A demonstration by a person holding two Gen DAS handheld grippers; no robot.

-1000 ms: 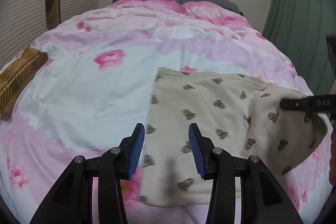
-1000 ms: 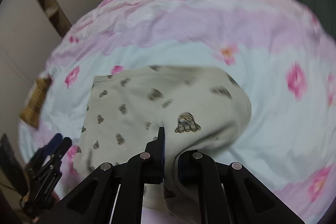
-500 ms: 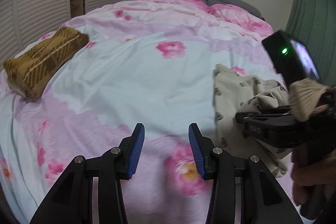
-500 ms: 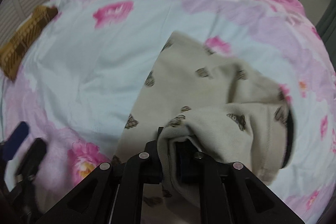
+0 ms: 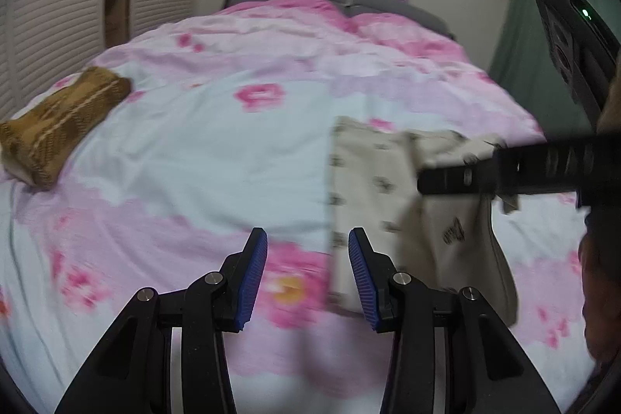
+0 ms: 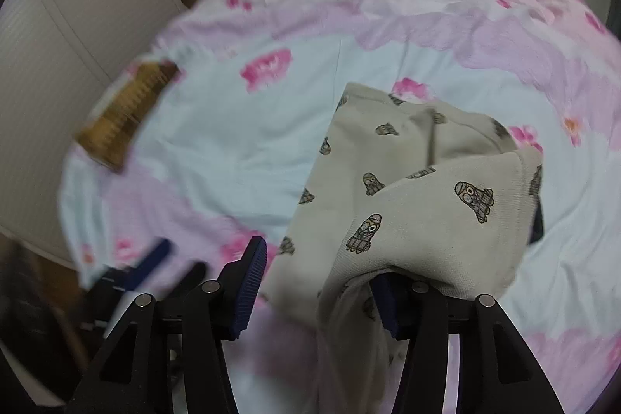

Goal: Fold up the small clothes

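**Right jaws just let go of the fold; left idle over the duvet**

Since a second ago your right gripper point(image 6: 316, 282) has carried the right side of the beige printed garment point(image 6: 392, 181) across to the left and its jaws have just been opening. They now stand apart, and the folded flap is draped over the right finger, not pinched. The left gripper point(image 5: 307, 274) has swung left, off the cloth: it had the garment under it and now has pink duvet point(image 5: 202, 158) between its blue pads point(image 5: 254, 270). It is open, holding nothing, same gap as before.

The garment lies on the bed right of centre, partly doubled over itself, its left edge straight and its right side bunched where the flap hangs on your finger. A brown plaid bundle point(image 5: 58, 130) sits well apart at the left edge of the bed.

Handling, as a judgement: thin knit, light, fully limp, grippy rather than slippery, nothing fragile. It will sag and drag whatever it is attached to, so take it at hems or corners through all layers, not mid-panel. It may snag on the ribbed pads as you pull the finger out.

Pose: both grippers point steeply down at the bed, the right one steeper. In the left view your right gripper crosses from the right edge, low over the cloth, with your hand point(image 5: 599, 297) behind it.
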